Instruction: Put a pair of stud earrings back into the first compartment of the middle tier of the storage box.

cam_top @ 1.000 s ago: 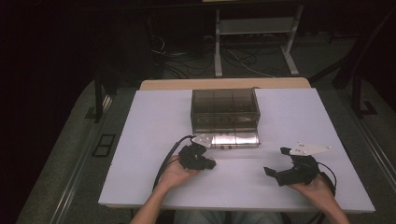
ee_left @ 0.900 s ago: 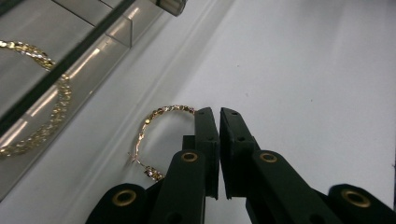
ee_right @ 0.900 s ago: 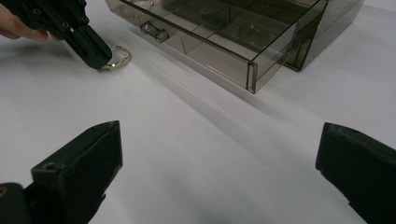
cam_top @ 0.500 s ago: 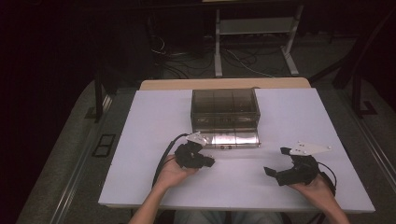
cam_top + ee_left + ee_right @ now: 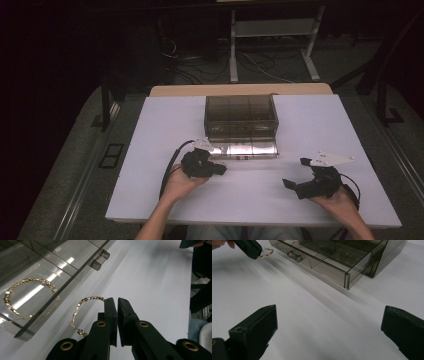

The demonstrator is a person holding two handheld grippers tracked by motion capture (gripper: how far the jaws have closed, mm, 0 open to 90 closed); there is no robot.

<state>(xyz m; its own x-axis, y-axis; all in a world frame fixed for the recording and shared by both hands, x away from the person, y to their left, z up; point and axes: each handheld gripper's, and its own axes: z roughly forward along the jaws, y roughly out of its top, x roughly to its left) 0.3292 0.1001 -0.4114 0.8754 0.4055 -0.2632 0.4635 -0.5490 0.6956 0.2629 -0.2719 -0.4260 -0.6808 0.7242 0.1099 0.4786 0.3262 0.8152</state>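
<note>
At frame centre, the left gripper (image 5: 117,300) is pinching a gold hoop earring (image 5: 86,305) beside the open drawer (image 5: 53,300), where its mate (image 5: 27,298) is already lying, while the right gripper (image 5: 329,325) is gaping wide.

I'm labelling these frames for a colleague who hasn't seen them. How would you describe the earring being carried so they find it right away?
Start at the smoky clear plastic drawer box in the middle of the white table. By its pulled-out drawer, the left tongs pinch a thin gold beaded hoop earring. Its twin hoop lies inside the drawer; this one hangs outside, in front of the drawer's front wall.
</note>
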